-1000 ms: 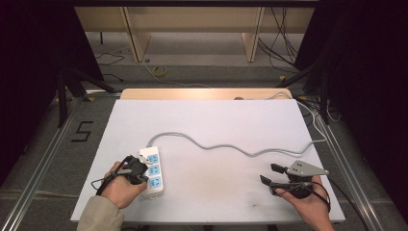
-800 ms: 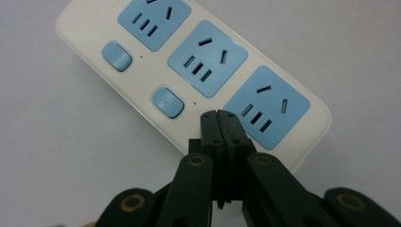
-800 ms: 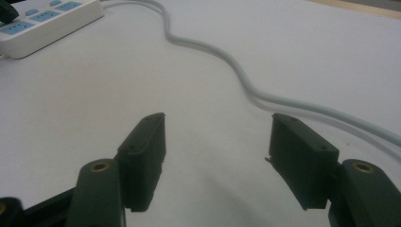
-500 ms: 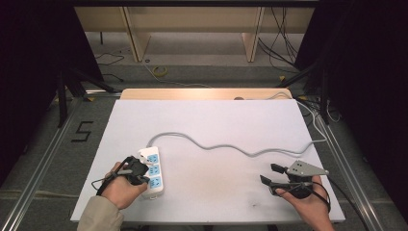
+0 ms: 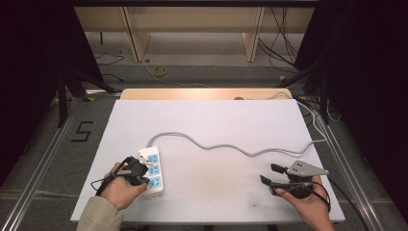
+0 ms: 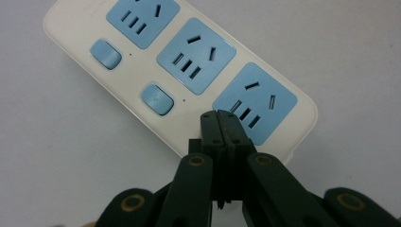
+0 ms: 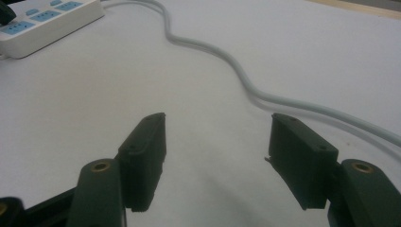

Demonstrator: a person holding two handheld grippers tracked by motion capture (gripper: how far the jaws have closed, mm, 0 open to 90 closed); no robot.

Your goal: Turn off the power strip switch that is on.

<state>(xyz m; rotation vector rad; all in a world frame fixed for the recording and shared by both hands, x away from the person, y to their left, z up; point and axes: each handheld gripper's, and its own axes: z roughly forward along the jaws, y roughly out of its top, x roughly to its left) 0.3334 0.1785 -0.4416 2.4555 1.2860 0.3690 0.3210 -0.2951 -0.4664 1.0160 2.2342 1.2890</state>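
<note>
On the white table [image 5: 216, 120] lies a power strip [image 5: 152, 169], dark room around.

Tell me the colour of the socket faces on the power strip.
Light blue socket faces, clearest in the left gripper view.

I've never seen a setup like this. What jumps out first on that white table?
The white power strip with three blue sockets lies near the table's front left, and its grey cord snakes across to the far right edge. The left tongs, pressed shut, poke at the strip beside its end socket. At the front right, the right tongs rest open over the bare white table, holding nothing.
</note>
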